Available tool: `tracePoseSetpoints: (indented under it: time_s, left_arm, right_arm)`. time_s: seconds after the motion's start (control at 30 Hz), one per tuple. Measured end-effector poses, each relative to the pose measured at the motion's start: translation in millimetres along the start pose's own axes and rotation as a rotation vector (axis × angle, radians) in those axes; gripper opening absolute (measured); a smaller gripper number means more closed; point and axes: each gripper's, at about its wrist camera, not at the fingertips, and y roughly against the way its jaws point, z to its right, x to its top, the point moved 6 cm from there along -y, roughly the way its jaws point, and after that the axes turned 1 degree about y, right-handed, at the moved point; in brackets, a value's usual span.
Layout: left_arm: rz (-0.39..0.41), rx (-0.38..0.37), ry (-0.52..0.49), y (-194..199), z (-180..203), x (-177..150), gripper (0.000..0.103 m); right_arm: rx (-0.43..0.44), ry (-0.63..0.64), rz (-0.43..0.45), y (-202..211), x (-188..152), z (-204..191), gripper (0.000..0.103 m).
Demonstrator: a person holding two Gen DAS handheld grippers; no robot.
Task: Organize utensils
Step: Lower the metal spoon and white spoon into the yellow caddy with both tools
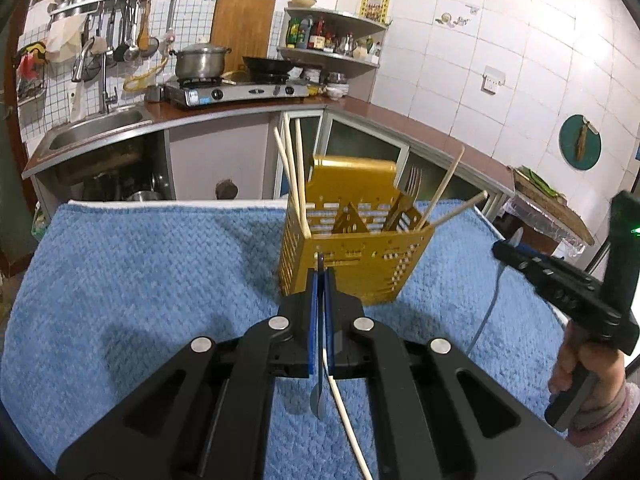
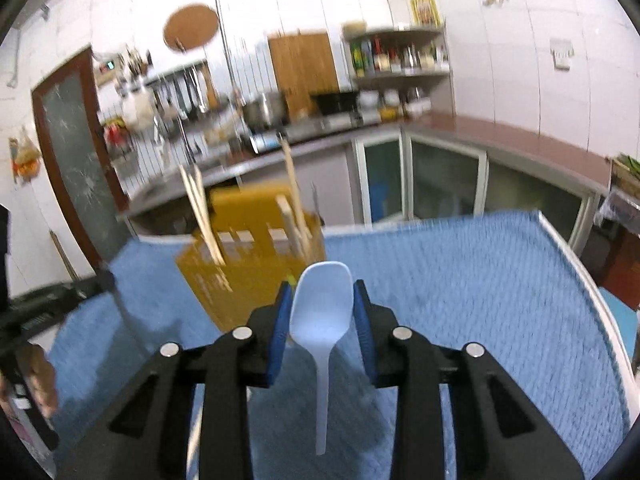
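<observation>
A gold perforated utensil caddy [image 1: 352, 256] stands on the blue towel [image 1: 140, 280], holding chopsticks [image 1: 294, 176] and a fork [image 1: 408, 196]. My left gripper [image 1: 321, 276] is shut on a thin metal utensil [image 1: 319, 396] and a pale chopstick [image 1: 348, 424], just in front of the caddy. My right gripper [image 2: 322, 300] is shut on the bowl of a pale blue plastic spoon [image 2: 322, 312], whose handle points back toward the camera. The caddy [image 2: 248, 264] is blurred just ahead and left of it. The right gripper also shows in the left wrist view [image 1: 508, 248], with the spoon [image 1: 490, 312] hanging below.
The towel covers a table whose far edge [image 1: 180, 202] faces kitchen cabinets. A counter with a sink [image 1: 96, 128], a gas stove [image 1: 236, 92] and a corner shelf [image 1: 332, 40] lies beyond. The table's right edge [image 2: 592, 280] curves near the right gripper.
</observation>
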Motion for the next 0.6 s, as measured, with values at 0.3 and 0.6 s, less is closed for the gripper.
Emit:
tracePoseSetpoints:
  time_s: [0.3,0.6]
  left_arm:
    - [0.134,-0.02,-0.008,35,11,66,0.002]
    - [0.321,-0.011,-0.042,38,38,137,0.002]
  right_arm:
    - [0.068,0.015,0.233,51,79,-34,0.031]
    - [0.035,0.044,0.412,24,126,-53,0.031]
